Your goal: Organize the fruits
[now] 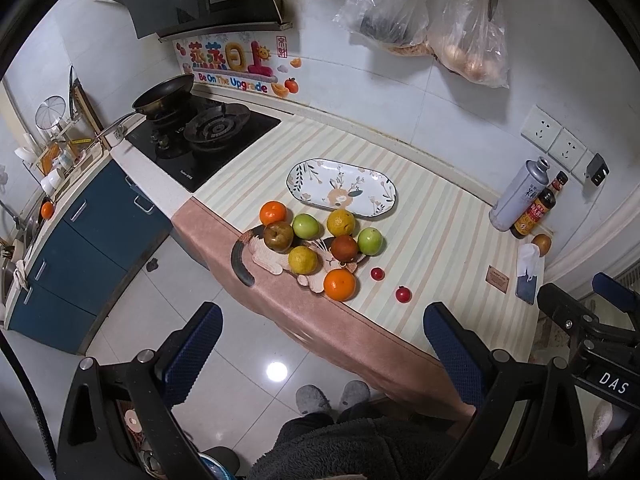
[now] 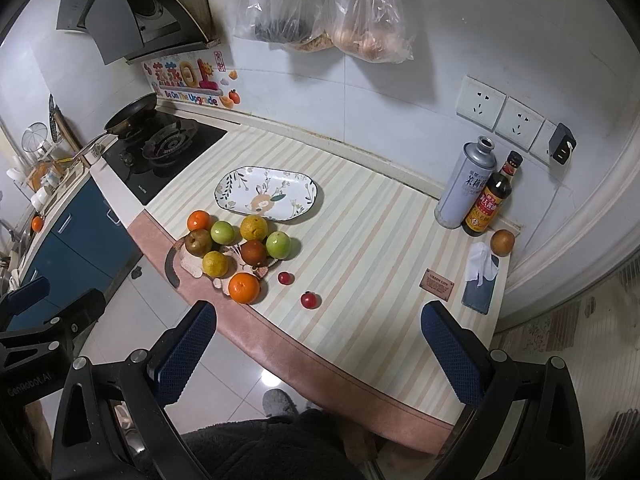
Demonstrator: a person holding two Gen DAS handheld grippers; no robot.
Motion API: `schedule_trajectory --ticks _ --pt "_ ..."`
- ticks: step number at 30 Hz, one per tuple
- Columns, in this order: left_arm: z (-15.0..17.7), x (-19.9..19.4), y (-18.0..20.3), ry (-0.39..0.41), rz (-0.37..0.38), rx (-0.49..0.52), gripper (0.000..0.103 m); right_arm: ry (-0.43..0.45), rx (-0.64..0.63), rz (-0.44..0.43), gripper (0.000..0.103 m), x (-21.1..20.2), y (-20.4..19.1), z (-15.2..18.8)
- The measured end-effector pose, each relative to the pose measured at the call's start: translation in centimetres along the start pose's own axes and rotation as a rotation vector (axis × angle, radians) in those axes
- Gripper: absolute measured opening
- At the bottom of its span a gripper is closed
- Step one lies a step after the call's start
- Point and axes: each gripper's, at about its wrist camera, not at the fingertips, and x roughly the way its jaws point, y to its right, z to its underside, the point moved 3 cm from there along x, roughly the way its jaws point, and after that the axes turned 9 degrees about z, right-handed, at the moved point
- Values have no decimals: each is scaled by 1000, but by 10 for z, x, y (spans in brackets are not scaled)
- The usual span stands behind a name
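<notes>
Two oranges [image 1: 273, 213], two green apples [image 1: 306, 226], one plate [image 1: 342, 187].

White tiled wall [image 2: 400, 92] w/ sockets [image 2: 500, 110] behind striped counter [image 2: 380, 240]; gas hob [image 2: 164, 152] left of counter, range hood [image 2: 128, 12] above hob, blue cabinets [image 1: 92, 232] below, glossy floor tiles [image 1: 240, 344].

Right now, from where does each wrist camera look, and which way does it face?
Left wrist: held off the counter edge, looking down past the open left tongs at the fruit pile and floral plate; slippered feet and the right tongs show.
Right wrist: further right, same downward aim through the open right tongs; the left tongs show at left.
Shared: fruit pile, floral plate, stove, bottles.
</notes>
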Motion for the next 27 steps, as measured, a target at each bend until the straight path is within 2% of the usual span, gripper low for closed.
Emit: schedule_trajectory --ticks 27 --pt "-6 2 3 4 -6 -6 103 6 7 -22 103 0 -5 -14"
